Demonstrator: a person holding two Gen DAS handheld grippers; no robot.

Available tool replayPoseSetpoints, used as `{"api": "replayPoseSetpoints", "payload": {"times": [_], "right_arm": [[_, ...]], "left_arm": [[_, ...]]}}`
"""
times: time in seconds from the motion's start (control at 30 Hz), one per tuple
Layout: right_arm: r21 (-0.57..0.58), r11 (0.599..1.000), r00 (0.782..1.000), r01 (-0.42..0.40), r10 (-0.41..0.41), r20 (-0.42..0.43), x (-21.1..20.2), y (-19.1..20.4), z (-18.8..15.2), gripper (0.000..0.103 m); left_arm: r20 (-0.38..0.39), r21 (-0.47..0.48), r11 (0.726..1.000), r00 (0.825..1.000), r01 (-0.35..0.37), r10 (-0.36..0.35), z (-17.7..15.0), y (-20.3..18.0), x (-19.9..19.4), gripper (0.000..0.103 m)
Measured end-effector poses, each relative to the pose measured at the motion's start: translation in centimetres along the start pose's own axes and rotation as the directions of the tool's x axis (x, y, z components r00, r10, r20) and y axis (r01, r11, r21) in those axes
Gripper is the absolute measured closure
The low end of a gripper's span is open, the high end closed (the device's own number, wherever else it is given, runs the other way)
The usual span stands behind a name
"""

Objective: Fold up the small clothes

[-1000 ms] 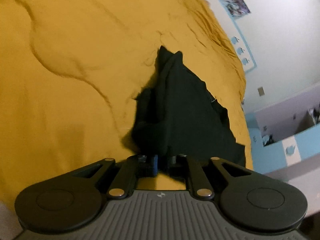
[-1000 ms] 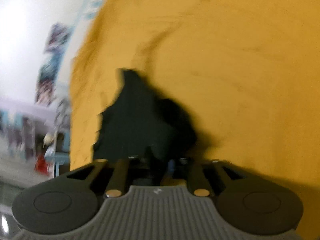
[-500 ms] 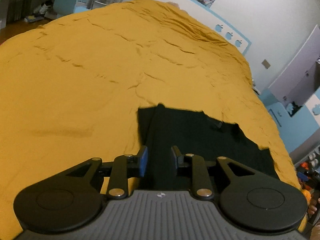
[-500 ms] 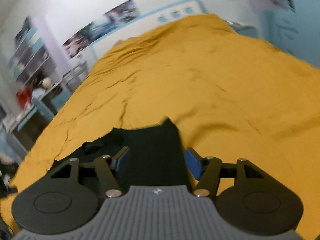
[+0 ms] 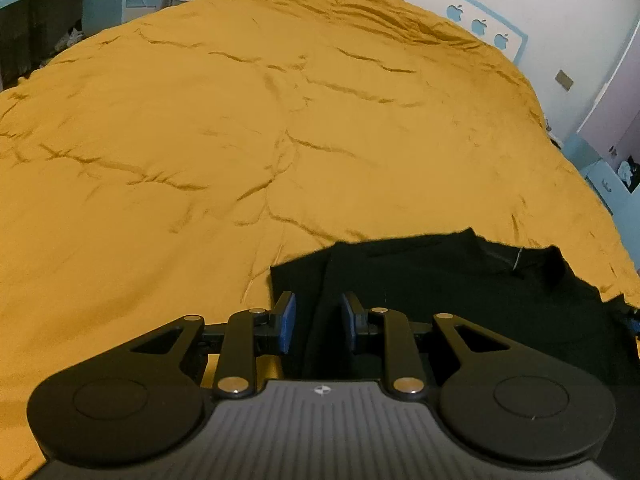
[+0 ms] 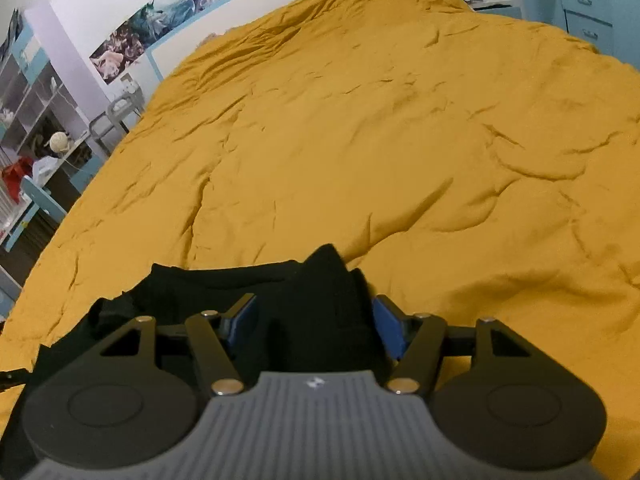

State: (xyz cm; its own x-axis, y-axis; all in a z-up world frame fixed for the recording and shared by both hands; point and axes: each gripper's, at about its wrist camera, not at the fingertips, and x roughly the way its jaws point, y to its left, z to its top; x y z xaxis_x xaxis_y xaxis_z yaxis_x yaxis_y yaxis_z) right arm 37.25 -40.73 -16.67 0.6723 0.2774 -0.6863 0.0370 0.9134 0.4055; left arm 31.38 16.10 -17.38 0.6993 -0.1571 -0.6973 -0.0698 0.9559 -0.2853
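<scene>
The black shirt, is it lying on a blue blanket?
No, the black shirt lies on a mustard-yellow blanket.

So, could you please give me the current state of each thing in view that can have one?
black garment: spread on the bedspread, partly folded, bunched at one end
left gripper: fingers apart, garment between, not pinched
right gripper: fingers just opened wide, bunched cloth between
yellow bedspread: spread out, creased

Illumination is dim, warm and even in both views, with no glare. The black garment [image 5: 460, 280] reads as a near-featureless dark mass. Soft shadows fill the creases of the yellow bedspread [image 5: 240, 140]. Fisheye distortion bends the edges, the corners are vignetted, and focus is sharp.
</scene>
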Motion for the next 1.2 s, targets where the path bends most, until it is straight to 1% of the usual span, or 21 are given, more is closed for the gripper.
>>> {"api": "replayPoseSetpoints", "payload": {"times": [0.17,0.23,0.3,0.33,0.37,0.4,0.43,0.47,0.53,0.6,0.67,0.73,0.8,0.83,0.87,0.93,1.0,1.1,1.13,1.17,1.2], "right_arm": [[-0.056,0.998,1.000,0.011,-0.011,-0.006,0.6,0.5,-0.5,0.040],[-0.058,0.998,1.000,0.005,-0.006,-0.012,0.6,0.5,-0.5,0.040],[-0.064,0.998,1.000,0.005,-0.006,-0.010,0.5,0.6,-0.5,0.041],[-0.069,0.998,1.000,0.008,-0.009,-0.009,0.6,0.7,-0.5,0.042],[-0.076,0.997,1.000,0.013,-0.014,-0.005,0.6,0.8,-0.5,0.055],[-0.087,0.996,1.000,0.023,-0.023,0.002,0.6,0.9,-0.5,0.073],[-0.102,0.993,0.999,0.051,-0.050,0.013,0.6,1.1,-0.6,0.082],[-0.113,0.991,0.997,0.074,-0.072,0.022,0.6,1.1,-0.5,0.084],[-0.095,0.993,0.997,0.066,-0.062,0.042,0.2,0.9,-0.5,0.088],[-0.091,0.994,0.996,0.059,-0.052,0.076,-0.5,1.1,-0.4,0.089],[-0.107,0.993,0.993,0.049,-0.037,0.114,-1.1,1.7,-0.2,0.090],[-0.127,0.991,0.992,0.051,-0.036,0.122,-0.9,2.2,-0.1,0.092],[-0.122,0.990,0.993,0.070,-0.057,0.105,0.2,2.2,0.1,0.097],[-0.115,0.990,0.993,0.081,-0.069,0.100,0.7,2.1,0.2,0.098],[-0.105,0.991,0.993,0.089,-0.079,0.091,1.2,1.9,0.3,0.099],[-0.084,0.991,0.992,0.107,-0.100,0.081,2.1,1.4,0.3,0.103],[-0.075,0.990,0.991,0.122,-0.117,0.068,2.8,1.0,0.1,0.103],[-0.069,0.989,0.989,0.133,-0.129,0.067,2.9,0.8,0.1,0.101],[-0.071,0.986,0.986,0.149,-0.143,0.082,2.5,1.1,0.2,0.095],[-0.078,0.982,0.981,0.172,-0.164,0.101,1.8,1.5,0.3,0.082],[-0.086,0.977,0.975,0.196,-0.184,0.128,0.9,2.0,0.4,0.076]], "left_arm": [[-0.048,0.015,1.000,0.999,0.024,-0.024,0.5,-0.5,2.1,0.075],[-0.056,0.028,0.999,0.998,0.018,-0.016,0.6,-0.9,2.7,0.069],[-0.053,0.036,0.999,0.998,0.021,-0.019,0.6,-1.1,3.0,0.070],[-0.046,0.043,0.999,0.999,0.027,-0.026,0.6,-1.1,3.0,0.080],[-0.036,0.060,0.998,0.999,0.022,-0.020,0.5,-1.3,2.9,0.089],[-0.028,0.079,0.997,1.000,0.007,-0.005,0.5,-1.4,2.8,0.098],[-0.020,0.075,0.997,1.000,0.005,-0.003,0.5,-1.4,2.7,0.099],[0.001,0.062,0.998,1.000,0.006,-0.006,0.4,-1.4,2.3,0.099],[0.083,0.070,0.998,0.997,-0.001,-0.005,0.5,-1.7,1.0,0.099],[0.171,0.077,0.997,0.985,-0.003,-0.011,0.5,-1.9,-0.9,0.099],[0.197,0.068,0.997,0.980,-0.025,0.011,0.5,-1.7,-1.6,0.099],[0.164,0.064,0.996,0.985,-0.059,0.048,0.3,-1.0,-0.5,0.099],[0.094,0.058,0.995,0.992,-0.087,0.081,-0.1,-0.2,1.6,0.099],[0.066,0.051,0.994,0.994,-0.096,0.093,-0.5,0.2,2.7,0.099],[0.042,0.047,0.995,0.995,-0.092,0.090,-0.7,0.5,3.5,0.099],[0.031,0.063,0.993,0.994,-0.104,0.102,-1.1,0.3,4.2,0.098],[0.022,0.066,0.991,0.993,-0.114,0.112,-1.0,0.1,4.2,0.096],[0.022,0.067,0.991,0.993,-0.117,0.115,-0.1,-0.1,3.2,0.088],[0.026,0.066,0.992,0.994,-0.108,0.107,0.2,-0.4,2.4,0.087],[0.033,0.065,0.993,0.995,-0.095,0.093,0.3,-0.6,1.3,0.087],[0.049,0.064,0.995,0.997,-0.070,0.067,0.2,-0.8,0.0,0.087]]}}
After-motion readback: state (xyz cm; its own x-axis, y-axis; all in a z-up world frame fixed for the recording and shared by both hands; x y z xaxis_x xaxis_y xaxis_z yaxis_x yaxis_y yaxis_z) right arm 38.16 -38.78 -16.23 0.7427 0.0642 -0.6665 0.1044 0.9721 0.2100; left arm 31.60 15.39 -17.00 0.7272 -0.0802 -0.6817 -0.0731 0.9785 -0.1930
